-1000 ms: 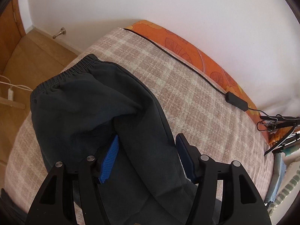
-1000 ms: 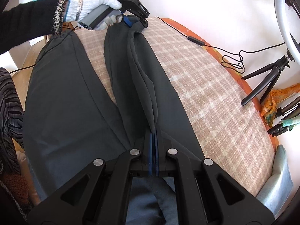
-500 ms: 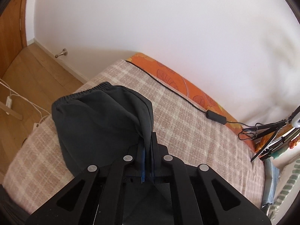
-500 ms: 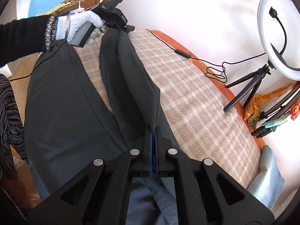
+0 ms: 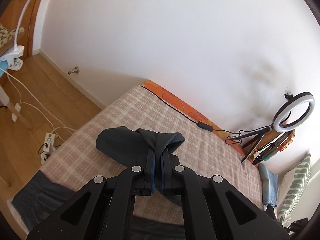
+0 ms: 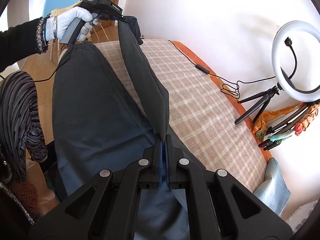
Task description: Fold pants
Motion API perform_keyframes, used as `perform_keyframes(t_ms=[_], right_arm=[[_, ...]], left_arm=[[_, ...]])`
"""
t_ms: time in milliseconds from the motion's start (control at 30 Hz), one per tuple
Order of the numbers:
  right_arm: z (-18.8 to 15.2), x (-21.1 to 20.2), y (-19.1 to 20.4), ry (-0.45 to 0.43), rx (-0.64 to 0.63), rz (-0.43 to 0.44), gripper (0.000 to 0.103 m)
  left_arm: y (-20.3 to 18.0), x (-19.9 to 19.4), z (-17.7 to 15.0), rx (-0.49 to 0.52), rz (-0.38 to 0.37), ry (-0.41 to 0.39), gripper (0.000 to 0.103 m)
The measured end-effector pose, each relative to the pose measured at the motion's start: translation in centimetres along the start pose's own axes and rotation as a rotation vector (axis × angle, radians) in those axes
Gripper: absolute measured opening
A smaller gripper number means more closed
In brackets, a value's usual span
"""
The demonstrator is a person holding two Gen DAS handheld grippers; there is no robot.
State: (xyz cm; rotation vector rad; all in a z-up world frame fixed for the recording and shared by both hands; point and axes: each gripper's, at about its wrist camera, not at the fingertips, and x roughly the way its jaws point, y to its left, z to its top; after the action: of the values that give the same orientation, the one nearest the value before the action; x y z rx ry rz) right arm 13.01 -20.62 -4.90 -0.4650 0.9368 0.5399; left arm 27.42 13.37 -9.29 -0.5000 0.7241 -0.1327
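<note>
Gripping a bunched end of the dark pants (image 5: 128, 142), the left gripper (image 5: 157, 154) has its blue-padded jaws clamped on the cloth, which spills past both sides of the tips and hangs above the checked bedspread (image 5: 200, 156). In the right wrist view the same left gripper (image 6: 122, 19) is raised over the far end of the bed, held by a white-gloved hand (image 6: 74, 23); small white lettering runs along its black body, too small to read with certainty.

The right gripper (image 6: 163, 140) is likewise clenched on the pants (image 6: 90, 100), pinching a fold of one leg near the bed's near end. Between the two grippers that leg is drawn up into a taut, doubled ridge clear of the bedspread (image 6: 210, 120); the other leg and the seat lie flat on the bed to its left, reaching the bed's left edge.

To the right of the ridge a broad strip of bedspread lies bare as far as the orange mattress edge (image 6: 202, 64), along which a black cable (image 6: 202, 69) runs. Past that edge, against the white wall, stands a ring light (image 6: 298, 60) on a small tripod (image 6: 260, 104). A pale blue cloth (image 6: 272, 186) lies at the bed's near right corner. On the wooden floor beyond the left edge sits a white power strip (image 5: 48, 142).
</note>
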Motion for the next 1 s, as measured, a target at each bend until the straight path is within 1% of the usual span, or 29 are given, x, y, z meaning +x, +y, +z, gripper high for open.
perform_keyframes(t_ms=[100,200,333,433,567,700,767,833,900,1000], right_arm=[[-0.5,-1.5,2.5,0.013,-0.03,0.02,0.002],[-1.7,-2.4,4.9,0.037,-0.04,0.057,0.002],[-3.8,-2.2,7.9,0.086,-0.051,0.1,0.002],[-5.1,-1.8,9.8,0.112,-0.054,0.134,0.002],[-6.4,-1.0,11.6,0.143,-0.07,0.175,0.002],[-7.2,0.3,12.7,0.169,-0.068,0.201,0.002],[-7.4,1.1,13.1,0.182,-0.069,0.214,0.002],[-7.4,1.8,13.5,0.193,-0.077,0.215,0.002],[-7.1,2.2,13.8,0.196,-0.068,0.224,0.003],[-6.6,2.3,13.4,0.182,-0.031,0.233,0.003]], left_arm=[[1.6,-3.2,-2.4,-0.003,-0.008,-0.016,0.003],[3.4,-4.9,-5.3,-0.012,-0.008,0.021,0.003],[5.7,-6.3,-8.7,-0.034,-0.001,0.069,0.003],[7.0,-7.1,-11.0,-0.041,0.014,0.087,0.003],[8.7,-7.7,-13.2,-0.05,0.027,0.111,0.003],[9.8,-7.6,-14.1,-0.033,0.027,0.156,0.003],[10.0,-8.0,-14.1,-0.007,0.044,0.173,0.006],[9.8,-9.0,-13.8,0.045,0.077,0.163,0.009],[9.6,-10.1,-13.4,0.091,0.103,0.148,0.009],[9.6,-11.5,-12.8,0.126,0.14,0.141,0.012]])
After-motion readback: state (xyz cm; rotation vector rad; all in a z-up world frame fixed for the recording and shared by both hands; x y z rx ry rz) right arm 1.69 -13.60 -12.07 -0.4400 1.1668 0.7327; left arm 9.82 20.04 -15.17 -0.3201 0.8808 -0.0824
